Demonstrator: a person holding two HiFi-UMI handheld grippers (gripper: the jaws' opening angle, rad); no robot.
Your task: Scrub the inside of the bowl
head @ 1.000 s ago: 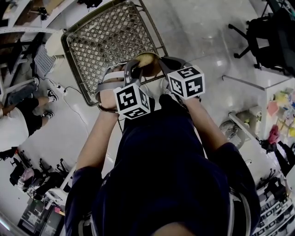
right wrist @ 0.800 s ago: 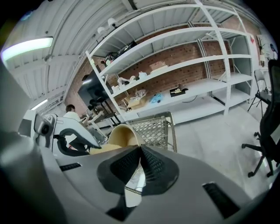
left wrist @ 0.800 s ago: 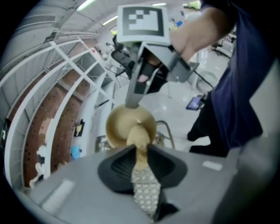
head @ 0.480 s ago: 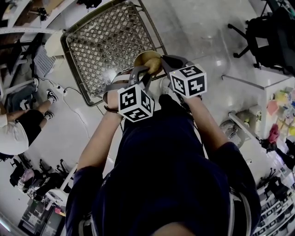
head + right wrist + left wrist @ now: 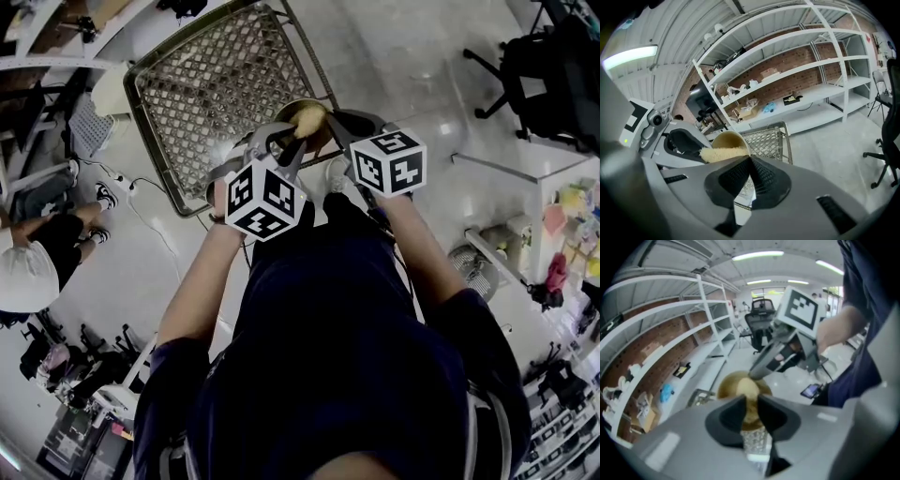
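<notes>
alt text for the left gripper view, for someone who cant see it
The left gripper holds a pale sponge between its jaws, pressed into a tan bowl just ahead. The right gripper pinches the bowl's rim; white shelves and an office chair stand behind.

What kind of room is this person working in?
Probably a workshop or lab storeroom, not a home kitchen: white metal shelving holding boxes and oddments lines a brick wall, a black office chair stands on a glossy floor, and a wire-mesh rack sits nearby.
</notes>
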